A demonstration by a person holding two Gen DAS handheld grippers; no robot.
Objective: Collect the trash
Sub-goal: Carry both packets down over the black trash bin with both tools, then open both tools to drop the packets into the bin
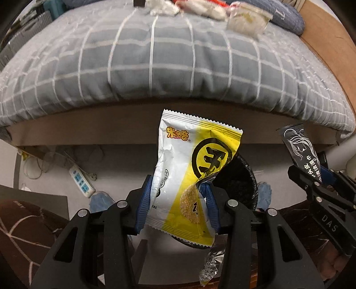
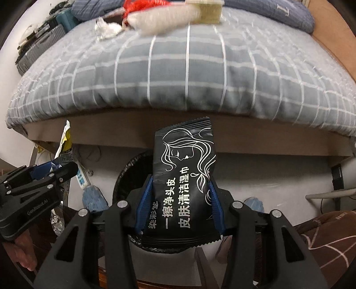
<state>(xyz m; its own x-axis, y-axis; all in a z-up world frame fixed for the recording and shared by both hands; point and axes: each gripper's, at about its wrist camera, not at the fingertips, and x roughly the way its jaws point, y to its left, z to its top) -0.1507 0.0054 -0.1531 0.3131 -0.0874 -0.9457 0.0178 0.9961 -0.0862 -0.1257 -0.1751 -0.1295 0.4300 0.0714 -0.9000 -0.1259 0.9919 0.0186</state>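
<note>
My left gripper (image 1: pixel 178 189) is shut on a yellow and silver snack wrapper (image 1: pixel 189 173) that stands upright between its blue pads, just left of the black-lined trash bin (image 1: pixel 242 177) on the floor. My right gripper (image 2: pixel 181 189) is shut on a black wet-wipe packet (image 2: pixel 184 177) with a white line drawing, held over the bin (image 2: pixel 126 175). In the left wrist view the right gripper (image 1: pixel 311 175) and its black packet (image 1: pixel 300 149) show at the right. In the right wrist view the left gripper (image 2: pixel 60 171) and its wrapper (image 2: pixel 64 142) show at the left.
A bed with a grey checked cover (image 1: pixel 155 66) fills the top, its wooden frame (image 2: pixel 200 133) above the bin. More trash lies at the bed's far end: white crumpled wrappers (image 2: pixel 155 15), a red bag (image 2: pixel 140 5), a clear box (image 1: pixel 247 20). A power strip (image 1: pixel 81 182) lies on the floor.
</note>
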